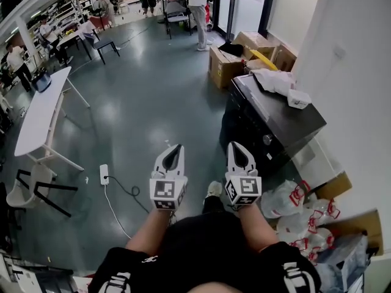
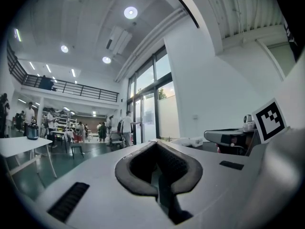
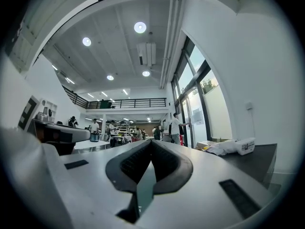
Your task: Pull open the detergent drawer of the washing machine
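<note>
Two claws in view, both clenched with nothing between the jaws: left claw point(image 1: 175, 151) and right claw point(image 1: 238, 150). They are held side by side, apart from each other, above the grey floor point(image 1: 153, 102).

Writing: each claw carries one cube faced with black-and-white square markers and no letters.
- Small white box point(image 1: 299, 98): bears a label, too small to read.
- White plastic bags point(image 1: 299, 209): red print, illegible.

Task item: one washing machine point(image 1: 278, 124).
- Dark cabinet with a flat dark lid, standing against the white wall.
- It is ahead and to the right of the right claw, and neither claw touches it.
- The front panel shows one round knob point(image 1: 267, 140).
- The detergent drawer cannot be told apart on that panel.

Counts:
- On the lid: one crumpled white sheet point(image 1: 273, 80) and the one small white box.
- Behind the machine: three brown cardboard boxes point(image 1: 225, 66).
- On its near side: the bags, in a heap.
- Well apart at left: one white bench point(image 1: 40, 115).
- On the floor near the left claw: one white power strip point(image 1: 104, 174) with a dark cable.
</note>
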Demonstrator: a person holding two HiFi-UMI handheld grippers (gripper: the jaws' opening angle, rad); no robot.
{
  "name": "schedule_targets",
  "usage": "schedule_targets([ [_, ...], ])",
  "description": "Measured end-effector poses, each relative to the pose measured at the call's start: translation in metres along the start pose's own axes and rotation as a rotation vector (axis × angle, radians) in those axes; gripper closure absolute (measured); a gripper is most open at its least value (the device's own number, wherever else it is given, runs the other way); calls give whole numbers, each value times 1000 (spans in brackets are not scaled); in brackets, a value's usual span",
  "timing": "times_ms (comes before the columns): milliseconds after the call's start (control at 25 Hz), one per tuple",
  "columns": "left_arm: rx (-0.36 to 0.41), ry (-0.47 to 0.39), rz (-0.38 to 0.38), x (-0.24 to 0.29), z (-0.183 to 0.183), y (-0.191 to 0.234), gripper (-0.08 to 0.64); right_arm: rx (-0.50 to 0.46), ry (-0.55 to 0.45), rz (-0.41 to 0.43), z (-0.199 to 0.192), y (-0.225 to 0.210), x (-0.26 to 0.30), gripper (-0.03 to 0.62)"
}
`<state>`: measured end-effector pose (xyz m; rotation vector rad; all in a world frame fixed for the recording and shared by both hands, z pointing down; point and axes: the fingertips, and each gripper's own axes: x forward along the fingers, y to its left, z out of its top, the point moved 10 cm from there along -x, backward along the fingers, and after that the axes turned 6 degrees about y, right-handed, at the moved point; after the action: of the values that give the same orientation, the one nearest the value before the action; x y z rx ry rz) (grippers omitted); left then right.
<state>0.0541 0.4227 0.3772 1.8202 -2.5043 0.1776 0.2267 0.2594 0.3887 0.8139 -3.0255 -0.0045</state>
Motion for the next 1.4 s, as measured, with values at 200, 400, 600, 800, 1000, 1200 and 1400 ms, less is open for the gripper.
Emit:
schedule_targets([
  [200,5,9,5,42,2,15,563,-5,-7,-2,-2,-20,41,591],
  [400,18,3,12,94,11,26,563,6,-12,-16,-1,-52,94,591],
  [600,30,3,23,159,15,34,563,11,-15,-14,-4,-91,152,591],
  [800,33,31,6,235,25,38,563,18,14,-41,-2,-139,209,589],
  [1000,26,41,-16,305,36,36,563,24,38,-68,0,-185,254,591],
  [1200,31,61,-53,363,43,29,563,25,59,-89,-3,-228,286,591],
  [1400,61,77,-105,422,48,19,563,42,54,-129,-2,-272,312,591],
])
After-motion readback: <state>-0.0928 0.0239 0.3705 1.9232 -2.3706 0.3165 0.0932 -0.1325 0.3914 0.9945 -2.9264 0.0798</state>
